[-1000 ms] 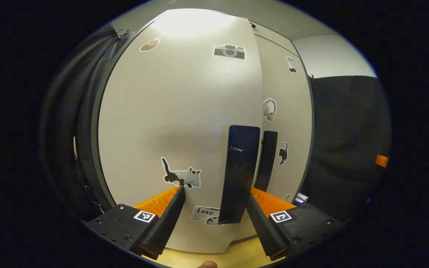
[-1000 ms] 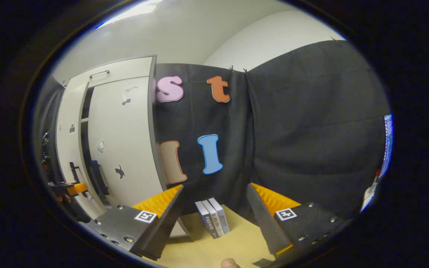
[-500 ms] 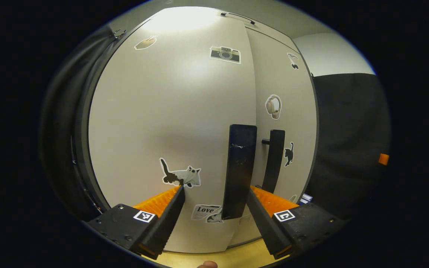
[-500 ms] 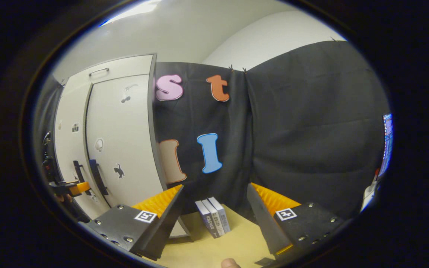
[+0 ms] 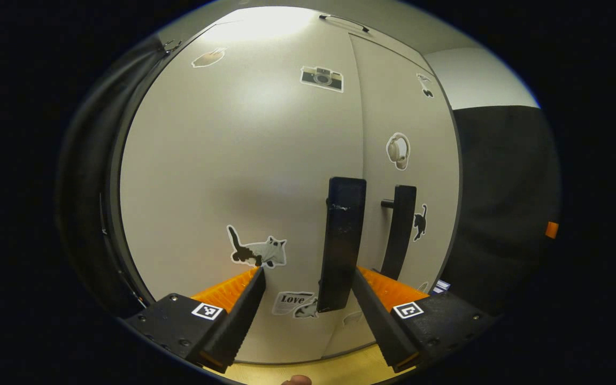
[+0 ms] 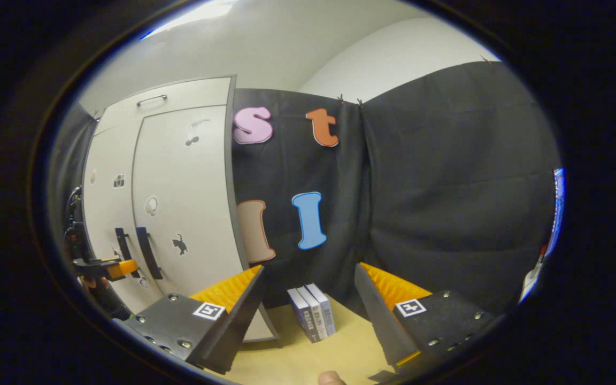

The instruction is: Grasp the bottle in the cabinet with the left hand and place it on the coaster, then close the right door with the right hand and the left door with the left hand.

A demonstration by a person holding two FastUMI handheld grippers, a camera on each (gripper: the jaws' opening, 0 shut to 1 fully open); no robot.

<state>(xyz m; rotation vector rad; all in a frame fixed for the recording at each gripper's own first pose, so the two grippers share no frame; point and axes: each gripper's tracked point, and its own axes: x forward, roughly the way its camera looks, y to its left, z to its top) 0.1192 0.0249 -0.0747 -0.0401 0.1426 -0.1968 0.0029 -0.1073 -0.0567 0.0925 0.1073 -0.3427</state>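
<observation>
1. Closing further since a second ago, the left door (image 5: pixel 244 160) now sits flush beside the right door (image 5: pixel 409 123), where a dark gap showed between them before.
2. At far left of the left gripper view, dark cloth runs down beside the cabinet edge.
3. On the left door are a cat sticker (image 5: pixel 259 251) and a camera sticker (image 5: pixel 322 78).
4. The left gripper (image 5: pixel 305 278) points at this door with its fingers spread wide, nothing held; the left handle (image 5: pixel 343 246) stands between them, nearer the right finger, and I cannot tell if it touches.
5. Just right of it is the right handle (image 5: pixel 400 230), with a headphone sticker (image 5: pixel 398 151) above.
6. In the right gripper view both doors show shut at left, the left gripper at the handles.
7. The right gripper (image 6: pixel 308 278) hangs well apart from the cabinet, fingers spread, empty, above the table (image 6: pixel 340 353).
8. Three books (image 6: pixel 312 311) stand against the wall between its fingers.
9. The bottle and coaster cannot be placed from these views.
</observation>
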